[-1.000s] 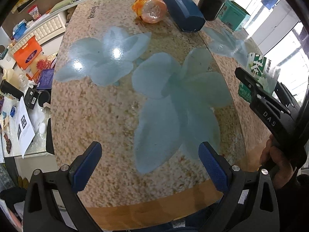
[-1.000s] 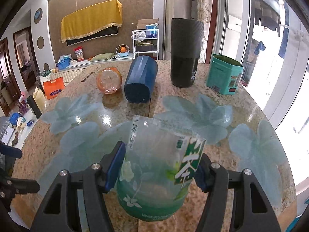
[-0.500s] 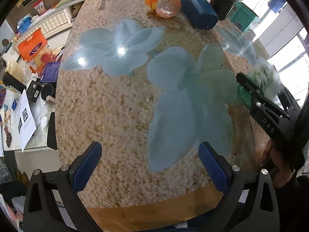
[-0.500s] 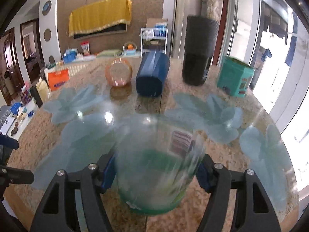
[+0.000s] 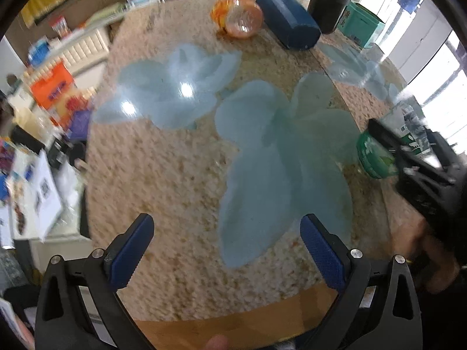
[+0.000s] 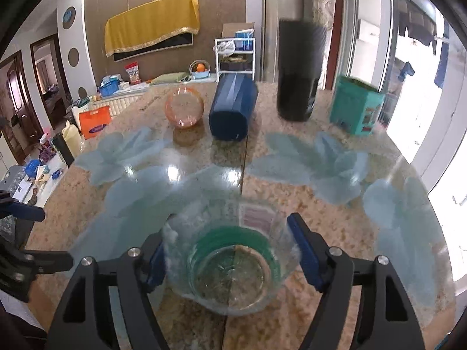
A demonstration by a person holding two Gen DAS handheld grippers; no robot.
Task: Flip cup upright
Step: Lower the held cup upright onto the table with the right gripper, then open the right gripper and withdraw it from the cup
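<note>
Clear cup (image 6: 233,262) mouth-up, clamped in right gripper (image 6: 230,259) (left gripper (image 5: 227,250) spread, idle); setting-down and release remaining.

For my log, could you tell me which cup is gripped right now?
The clear green-labelled cup, clamped in the right tongs; the orange cup and blue cup lie untouched.

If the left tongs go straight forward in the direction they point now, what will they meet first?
Probably the bare table first, since the left tongs point down at it. The orange cup and blue cup lie farther; depth is unclear.
</note>
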